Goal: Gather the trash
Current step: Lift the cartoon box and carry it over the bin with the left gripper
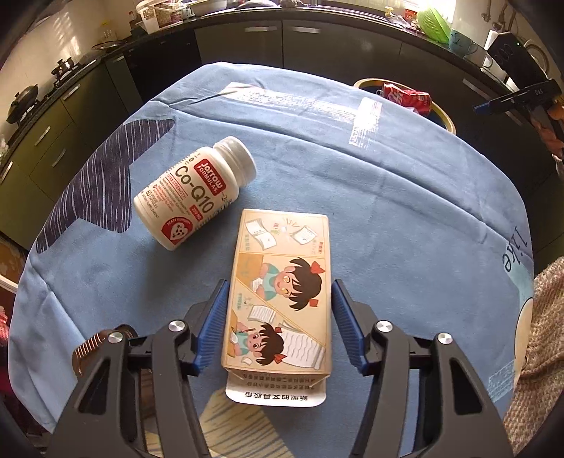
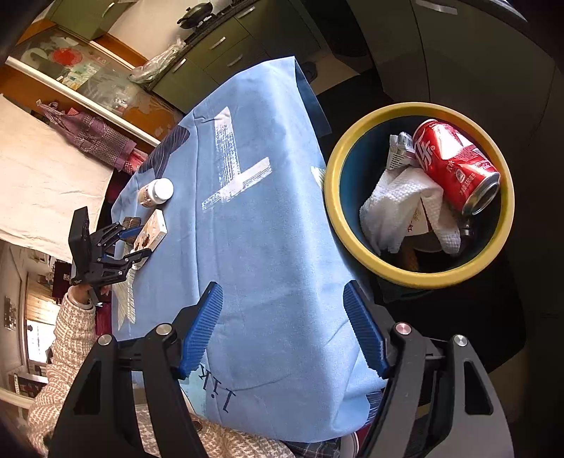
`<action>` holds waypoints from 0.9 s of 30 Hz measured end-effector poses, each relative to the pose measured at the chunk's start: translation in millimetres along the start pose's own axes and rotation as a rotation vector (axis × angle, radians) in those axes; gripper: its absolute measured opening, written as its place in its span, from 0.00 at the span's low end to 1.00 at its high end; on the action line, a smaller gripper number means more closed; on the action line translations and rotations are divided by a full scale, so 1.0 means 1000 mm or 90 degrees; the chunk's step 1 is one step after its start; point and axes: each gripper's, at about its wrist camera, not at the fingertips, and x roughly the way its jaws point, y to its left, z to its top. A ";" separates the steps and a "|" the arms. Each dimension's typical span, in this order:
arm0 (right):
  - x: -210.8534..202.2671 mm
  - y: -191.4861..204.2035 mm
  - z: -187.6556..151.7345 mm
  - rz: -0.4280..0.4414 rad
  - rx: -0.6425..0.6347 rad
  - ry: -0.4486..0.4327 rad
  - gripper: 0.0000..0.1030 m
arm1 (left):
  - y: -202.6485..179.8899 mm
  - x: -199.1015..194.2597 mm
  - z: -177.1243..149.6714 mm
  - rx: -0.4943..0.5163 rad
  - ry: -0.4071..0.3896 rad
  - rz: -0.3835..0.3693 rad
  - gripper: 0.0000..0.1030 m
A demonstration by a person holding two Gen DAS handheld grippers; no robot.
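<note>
A beige cartoon-printed carton (image 1: 278,292) lies flat on the blue tablecloth (image 1: 387,197). My left gripper (image 1: 280,299) is open, its blue pads either side of the carton, close to its sides with a small gap on the right. A white Co-Q10 pill bottle (image 1: 195,193) lies on its side just beyond, to the left. My right gripper (image 2: 283,306) is open and empty above the table's near edge. A yellow-rimmed bin (image 2: 416,274) to its right holds a red cola can (image 2: 454,165), white tissue (image 2: 398,204) and other scraps. The carton (image 2: 153,229) and bottle (image 2: 157,192) also show in the right wrist view.
Dark kitchen cabinets and a counter (image 1: 282,31) ring the table's far side. The bin (image 1: 444,116) stands off the table's far right edge. The person's knitted sleeve (image 2: 67,345) is at the near left. My left gripper shows in the right wrist view (image 2: 139,243).
</note>
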 end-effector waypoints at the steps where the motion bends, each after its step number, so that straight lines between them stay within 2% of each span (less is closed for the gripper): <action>1: -0.001 0.000 -0.003 -0.005 -0.004 -0.006 0.69 | -0.004 -0.002 0.000 -0.004 -0.003 0.001 0.54; 3: -0.002 -0.002 -0.010 -0.012 -0.005 -0.019 0.69 | -0.015 -0.005 0.000 -0.013 -0.005 0.005 0.54; 8: -0.011 -0.015 -0.033 0.012 0.016 -0.060 0.69 | -0.040 -0.014 0.007 -0.028 -0.019 0.018 0.54; 17: -0.038 -0.055 -0.071 0.035 0.086 -0.127 0.69 | -0.072 -0.031 0.037 -0.022 -0.041 -0.002 0.54; 21: -0.058 -0.073 -0.084 0.021 0.108 -0.163 0.69 | -0.091 -0.036 0.062 0.003 -0.053 -0.019 0.54; 27: -0.084 -0.100 -0.098 0.001 0.140 -0.206 0.70 | -0.134 -0.024 0.123 0.064 -0.057 -0.069 0.54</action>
